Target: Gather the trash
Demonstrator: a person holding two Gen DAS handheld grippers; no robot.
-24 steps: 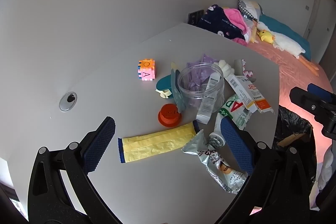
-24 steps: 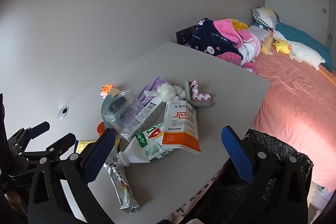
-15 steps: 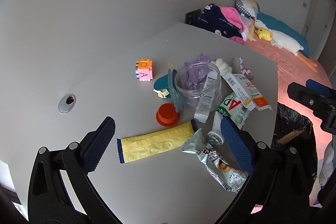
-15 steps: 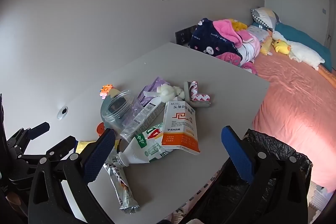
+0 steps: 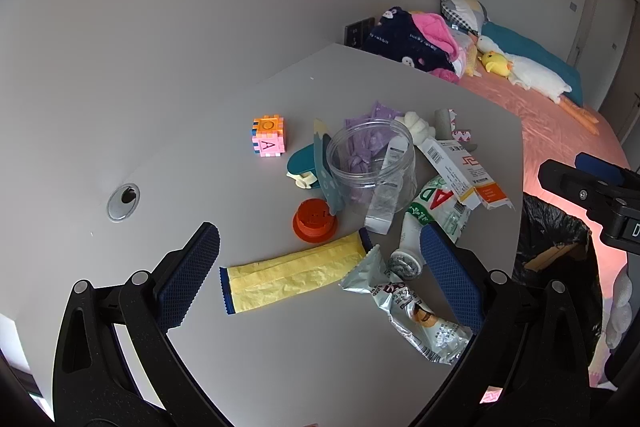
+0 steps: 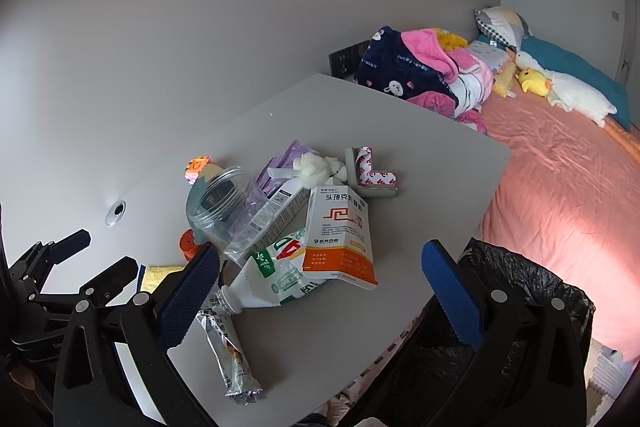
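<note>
A heap of litter lies on the grey table: a yellow wrapper, a silver snack wrapper, a squashed green-and-white milk bottle, an orange-and-white medicine box, a clear plastic jar and an orange lid. My left gripper hovers open above the yellow wrapper, holding nothing. My right gripper hangs open over the table's near edge, just in front of the medicine box and the bottle. A black-lined trash bin stands beside the table.
A pink-and-orange toy cube, a teal toy, purple packets, white cotton and a grey corner guard also sit on the table. A bed with blankets and plush toys lies beyond. A cable hole is at left.
Both grippers stay open. The left view has shifted slightly, the litter sliding a little left and up in it. The right view is almost unchanged.
</note>
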